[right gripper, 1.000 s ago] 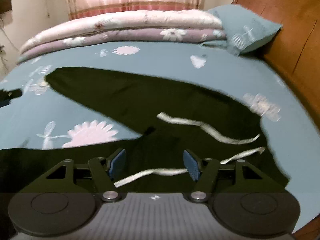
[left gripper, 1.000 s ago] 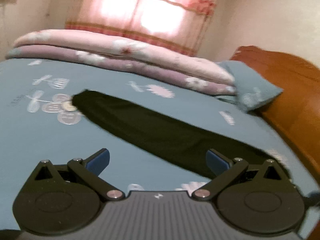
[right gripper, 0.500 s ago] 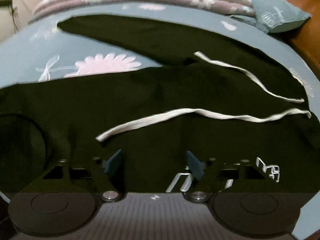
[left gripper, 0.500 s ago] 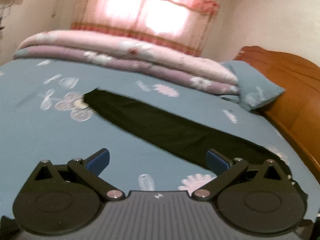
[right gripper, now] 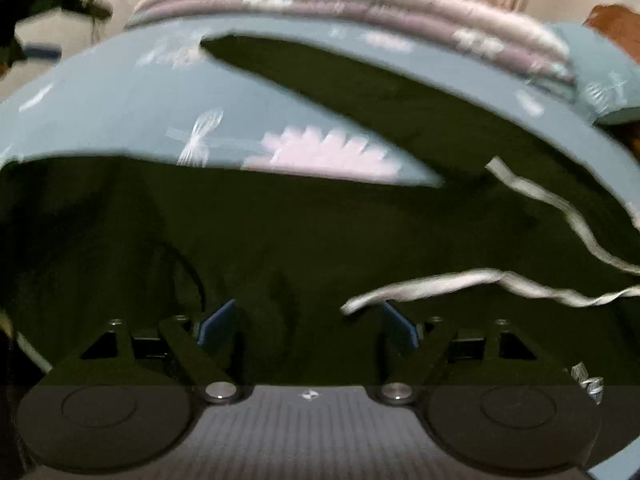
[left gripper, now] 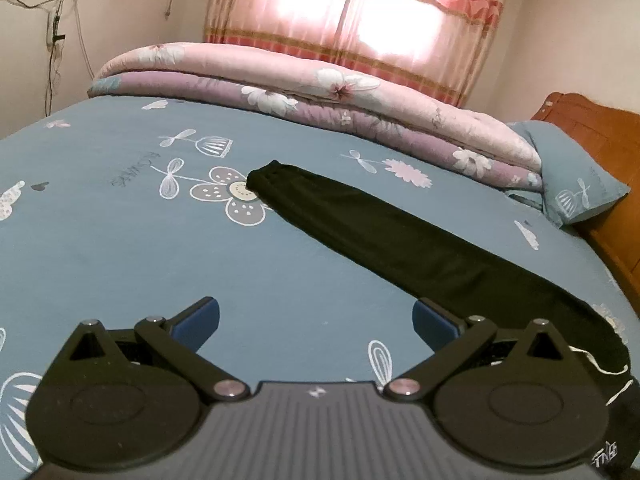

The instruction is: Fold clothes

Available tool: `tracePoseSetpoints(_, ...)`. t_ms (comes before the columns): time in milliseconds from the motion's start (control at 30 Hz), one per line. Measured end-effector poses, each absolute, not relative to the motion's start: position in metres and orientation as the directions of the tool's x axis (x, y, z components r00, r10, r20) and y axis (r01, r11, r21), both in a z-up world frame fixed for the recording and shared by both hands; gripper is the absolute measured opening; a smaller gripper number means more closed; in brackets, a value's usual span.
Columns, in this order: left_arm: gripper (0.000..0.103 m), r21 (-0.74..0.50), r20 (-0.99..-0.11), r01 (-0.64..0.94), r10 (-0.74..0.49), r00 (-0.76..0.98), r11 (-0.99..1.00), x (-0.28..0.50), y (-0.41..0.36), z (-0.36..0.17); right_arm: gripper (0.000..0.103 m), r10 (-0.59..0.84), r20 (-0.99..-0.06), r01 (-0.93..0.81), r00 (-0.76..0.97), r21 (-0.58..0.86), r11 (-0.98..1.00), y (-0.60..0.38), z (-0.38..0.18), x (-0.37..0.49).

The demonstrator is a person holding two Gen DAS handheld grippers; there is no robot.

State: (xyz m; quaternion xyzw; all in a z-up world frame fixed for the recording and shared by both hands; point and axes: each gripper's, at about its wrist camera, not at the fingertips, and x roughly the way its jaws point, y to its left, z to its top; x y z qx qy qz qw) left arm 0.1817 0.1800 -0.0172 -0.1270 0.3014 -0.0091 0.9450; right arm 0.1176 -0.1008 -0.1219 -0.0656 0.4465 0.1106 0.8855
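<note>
Black trousers (left gripper: 392, 240) lie spread on the blue flowered bedsheet (left gripper: 120, 248), one leg stretching away to its cuff at the sheet's middle. In the right wrist view the trousers (right gripper: 280, 232) fill the foreground, with both legs forking apart and white drawstrings (right gripper: 460, 284) lying loose on the waist part. My left gripper (left gripper: 316, 324) hovers open over bare sheet, left of the leg. My right gripper (right gripper: 308, 324) is open, low over the waist fabric, with the drawstring's end next to its right finger. Nothing is held.
A folded pink and purple floral quilt (left gripper: 320, 92) runs along the far side of the bed. A blue pillow (left gripper: 576, 184) leans by the wooden headboard (left gripper: 600, 168) at the right. Curtains (left gripper: 360, 12) cover the window behind.
My right gripper has dropped and moved in over the trousers' waist, which now fills its view. My left gripper has drifted left and risen, so the leg sits farther right.
</note>
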Motion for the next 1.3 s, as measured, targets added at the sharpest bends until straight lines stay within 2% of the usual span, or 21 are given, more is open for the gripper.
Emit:
tracePoseSetpoints(33,0.102,-0.247,-0.564,-0.047,-0.104,0.819,0.968,0.180,0.178,-0.015,0.084,0.139,-0.807,-0.243,0.574,-0.006,0.970,-0.103,-0.125,0.115)
tracePoseSetpoints(133,0.102,-0.254,-0.555,-0.011,-0.136,0.820,0.967,0.177,0.171,-0.009,0.103,0.147,-0.807,-0.221,0.573,0.020,0.975,-0.107,-0.132,0.108)
tracePoseSetpoints(267,0.102,-0.261,-0.543,0.037,-0.178,0.820,0.965,0.171,0.162,0.000,0.103,0.101,-0.799,-0.196,0.593,-0.021,0.980,-0.098,-0.138,0.105)
tracePoseSetpoints(467,0.102,-0.207,-0.597,0.130,-0.231,0.769,0.970,0.142,0.152,0.007,0.103,0.080,-0.826,-0.156,0.559,-0.010,0.988,-0.099,-0.136,0.113)
tracePoseSetpoints(533,0.102,-0.262,-0.618,0.117,-0.260,0.742,0.958,0.135,0.167,0.002,0.103,0.082,-0.821,-0.160,0.565,-0.012,0.987,-0.100,-0.136,0.110)
tracePoseSetpoints(667,0.102,-0.441,-0.690,-0.004,-0.336,0.641,0.898,0.130,0.205,-0.028,0.103,0.104,-0.815,-0.195,0.571,-0.012,0.981,-0.102,-0.136,0.106)
tracePoseSetpoints(800,0.102,-0.504,-0.723,-0.099,-0.356,0.592,0.858,0.123,0.226,-0.066,0.103,0.158,-0.809,-0.239,0.565,0.023,0.971,-0.107,-0.133,0.103)
tracePoseSetpoints(1033,0.102,-0.508,-0.788,-0.197,-0.360,0.499,0.838,0.107,0.242,-0.127,0.103,0.262,-0.627,-0.239,0.734,0.122,0.963,-0.146,-0.103,0.083)
tracePoseSetpoints(1133,0.102,-0.519,-0.760,-0.166,-0.364,0.539,0.838,0.091,0.247,-0.131,0.103,0.262,-0.581,-0.249,0.771,0.103,0.963,-0.162,-0.092,0.100)
tracePoseSetpoints(1233,0.102,-0.472,-0.798,-0.217,-0.310,0.517,0.854,0.084,0.245,-0.124,0.103,0.241,-0.541,-0.231,0.806,0.087,0.969,-0.179,-0.091,0.125)
tracePoseSetpoints(1300,0.102,-0.429,-0.822,-0.224,-0.275,0.499,0.875,0.085,0.233,-0.115,0.103,0.219,-0.517,-0.173,0.827,0.137,0.975,-0.195,-0.101,0.137)
